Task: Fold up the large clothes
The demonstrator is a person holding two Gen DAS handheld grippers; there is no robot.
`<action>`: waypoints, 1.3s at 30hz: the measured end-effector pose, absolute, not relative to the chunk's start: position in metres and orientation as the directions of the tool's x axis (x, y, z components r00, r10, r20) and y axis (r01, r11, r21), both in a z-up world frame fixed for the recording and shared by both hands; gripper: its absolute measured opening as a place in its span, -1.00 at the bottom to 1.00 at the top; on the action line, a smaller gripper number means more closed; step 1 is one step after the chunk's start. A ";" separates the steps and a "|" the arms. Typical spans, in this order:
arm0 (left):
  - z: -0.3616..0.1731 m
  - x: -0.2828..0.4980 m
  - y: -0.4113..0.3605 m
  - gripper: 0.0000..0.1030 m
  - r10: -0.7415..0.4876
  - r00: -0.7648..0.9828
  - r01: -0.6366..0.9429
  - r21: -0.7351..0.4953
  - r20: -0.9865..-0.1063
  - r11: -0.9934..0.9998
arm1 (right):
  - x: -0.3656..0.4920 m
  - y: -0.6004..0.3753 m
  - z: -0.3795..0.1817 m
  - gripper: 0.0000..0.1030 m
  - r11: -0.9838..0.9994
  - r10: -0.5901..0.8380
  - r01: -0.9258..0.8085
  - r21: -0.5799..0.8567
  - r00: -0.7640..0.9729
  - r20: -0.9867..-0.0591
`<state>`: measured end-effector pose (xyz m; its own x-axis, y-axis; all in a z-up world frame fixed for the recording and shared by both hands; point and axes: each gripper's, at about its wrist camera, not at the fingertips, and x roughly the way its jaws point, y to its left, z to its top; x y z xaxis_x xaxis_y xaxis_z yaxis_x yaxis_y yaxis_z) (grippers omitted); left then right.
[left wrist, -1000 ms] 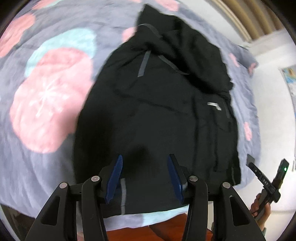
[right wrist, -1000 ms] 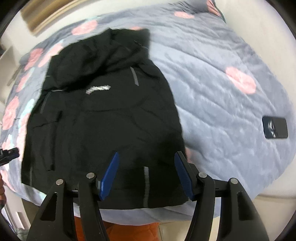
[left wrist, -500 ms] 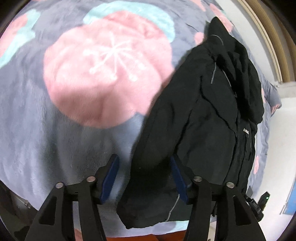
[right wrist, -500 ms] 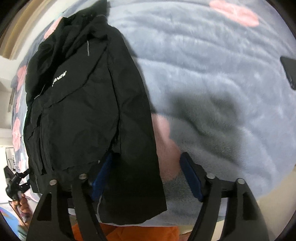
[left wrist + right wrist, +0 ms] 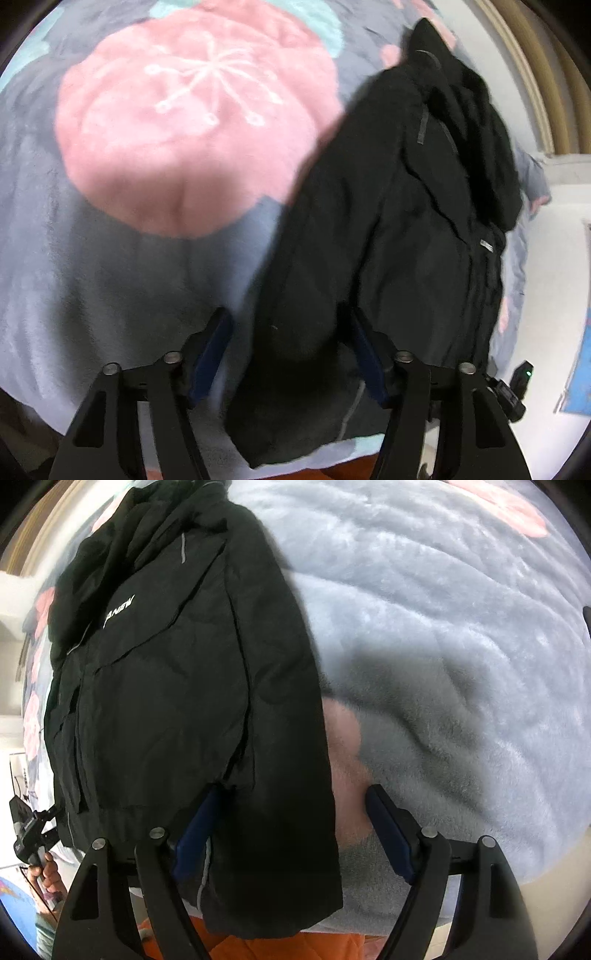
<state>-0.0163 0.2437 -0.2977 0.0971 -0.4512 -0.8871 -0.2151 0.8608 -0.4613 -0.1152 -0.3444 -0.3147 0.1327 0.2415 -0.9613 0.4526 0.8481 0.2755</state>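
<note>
A large black hooded jacket [image 5: 399,229] lies flat on a grey-blue blanket with pink flowers [image 5: 184,122]. It has grey reflective strips and a white chest logo [image 5: 118,611]. My left gripper [image 5: 290,350] is open, its blue-padded jaws straddling the jacket's left side near the hem. In the right wrist view the jacket [image 5: 177,686] fills the left half. My right gripper [image 5: 291,830] is open, low over the jacket's right edge near the hem, with one jaw over the cloth and the other over the blanket.
The blanket's front edge runs just below both grippers, with orange fabric [image 5: 280,947] beneath it. The other gripper and the hand holding it show at the left edge of the right wrist view [image 5: 31,834]. White wall and wooden trim lie at the far side.
Both grippers have moved outward from the jacket's middle to its two side edges and dropped closer to the hem. Both stay open. The jacket has not moved.
</note>
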 end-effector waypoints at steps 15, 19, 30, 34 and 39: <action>-0.306 -0.023 0.216 -0.12 -0.516 0.046 -0.156 -0.517 -0.855 0.842 | -0.120 -0.340 -0.316 0.24 0.839 0.370 0.383 0.386 0.120 -0.921; -0.307 -0.023 0.217 -0.01 -0.525 0.043 -0.183 -0.523 -0.850 0.832 | -0.122 -0.342 -0.320 0.28 0.819 0.405 0.397 0.415 0.112 -0.907; -0.299 -0.008 0.191 -0.30 -0.481 0.002 -0.089 -0.479 -0.877 0.873 | -0.114 -0.344 -0.317 0.30 0.805 0.437 0.409 0.430 0.081 -0.896; -0.306 -0.006 0.200 0.17 -0.518 -0.016 -0.156 -0.510 -0.855 0.846 | -0.112 -0.345 -0.321 0.32 0.808 0.436 0.410 0.423 0.065 -0.898; -0.299 -0.001 0.192 -0.14 -0.467 0.002 -0.105 -0.464 -0.884 0.879 | -0.108 -0.343 -0.312 -0.42 0.817 0.397 0.431 0.384 0.063 -0.916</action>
